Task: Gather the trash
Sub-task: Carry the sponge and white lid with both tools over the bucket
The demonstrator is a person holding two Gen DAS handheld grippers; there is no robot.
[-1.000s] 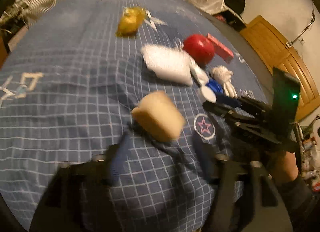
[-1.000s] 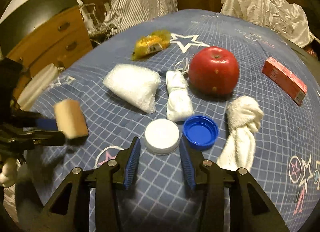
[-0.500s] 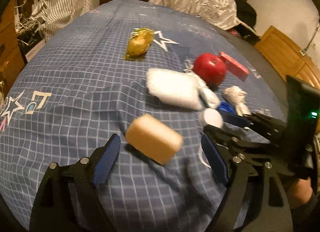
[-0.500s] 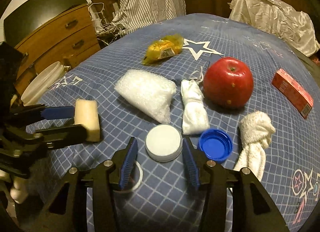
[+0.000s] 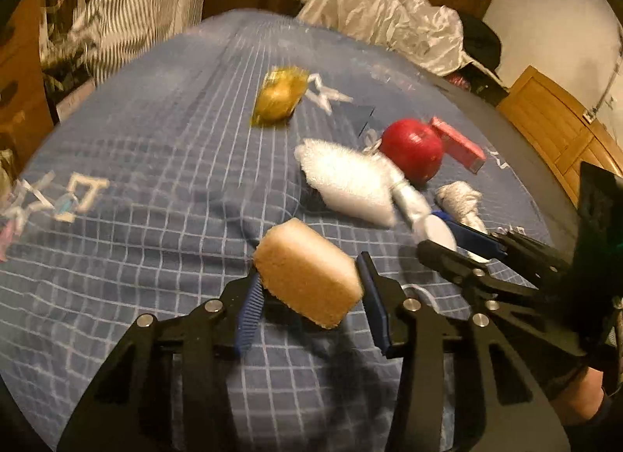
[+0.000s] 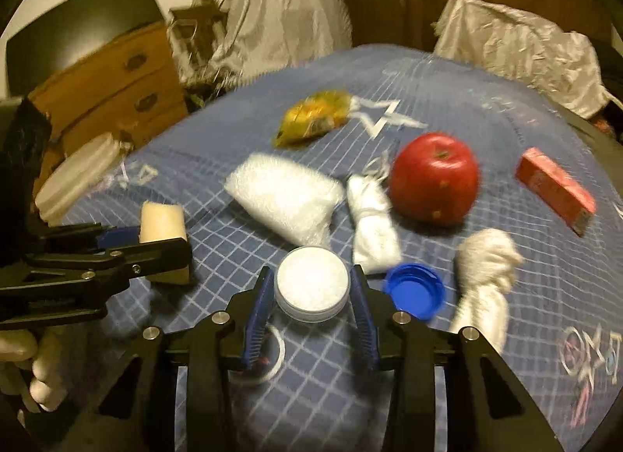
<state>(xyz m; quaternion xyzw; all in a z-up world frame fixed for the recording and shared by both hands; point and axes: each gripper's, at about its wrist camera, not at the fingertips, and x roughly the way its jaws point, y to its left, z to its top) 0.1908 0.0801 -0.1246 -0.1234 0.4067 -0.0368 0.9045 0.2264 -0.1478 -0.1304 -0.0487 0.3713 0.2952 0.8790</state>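
My left gripper (image 5: 307, 298) is shut on a tan sponge block (image 5: 307, 276), held just above the blue checked bedspread (image 5: 155, 163); it shows in the right wrist view (image 6: 161, 241) at the left, with the sponge (image 6: 161, 220) in it. My right gripper (image 6: 311, 306) straddles a white jar lid (image 6: 311, 282), its blue pads close on both sides. A blue bottle cap (image 6: 414, 290) lies right of it. A bubble-wrap bag (image 6: 284, 195), a tied white bag (image 6: 372, 218), a knotted white rag (image 6: 484, 276) and a yellow wrapper (image 6: 315, 117) lie beyond.
A red apple (image 6: 434, 179) and a red carton (image 6: 555, 189) lie at the right. A wooden dresser (image 6: 113, 89) and a white container (image 6: 76, 175) stand off the bed's left side. A crumpled silver bag (image 6: 514, 50) sits at the far end.
The left gripper closed onto the sponge block and lifted it slightly. The right gripper moved forward, so the white lid now sits between its pads, and the pads narrowed.
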